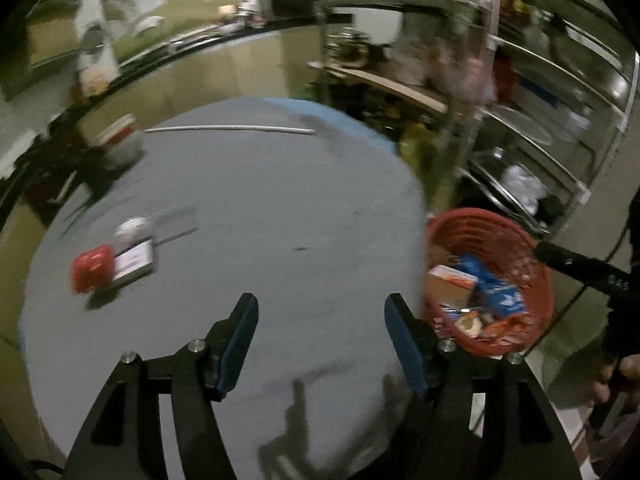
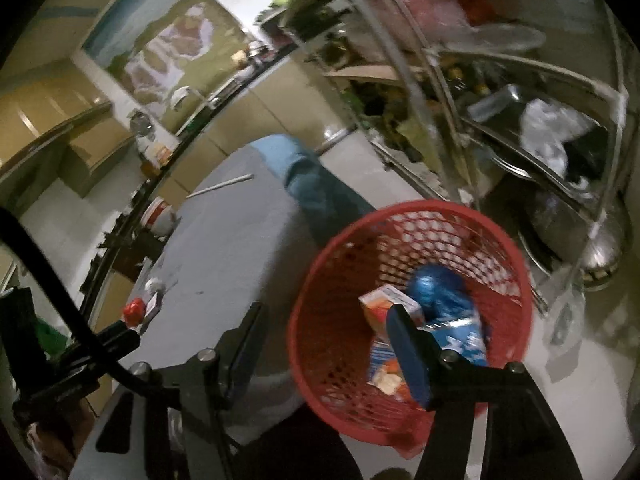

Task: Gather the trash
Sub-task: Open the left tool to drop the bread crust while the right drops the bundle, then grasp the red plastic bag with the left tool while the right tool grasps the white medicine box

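- Here the round grey table (image 1: 260,200) carries leftover trash: a red item (image 1: 91,270) and white card (image 1: 134,260) near its left edge, a cup (image 1: 120,140) and white straw (image 1: 228,130) at the far edge.
- The red basket (image 2: 320,280), beside the table's right edge, holds a blue packet (image 2: 440,300) and orange carton (image 2: 384,304).
- Left gripper (image 1: 322,344): jaws apart, empty, above the near edge.
- Right gripper (image 2: 324,344): jaws apart, empty, over the basket rim.

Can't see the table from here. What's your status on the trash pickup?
Left gripper and right gripper open, empty. Red basket holds cartons, wrappers. Red item, cup, straw left on table. Nothing in the way.
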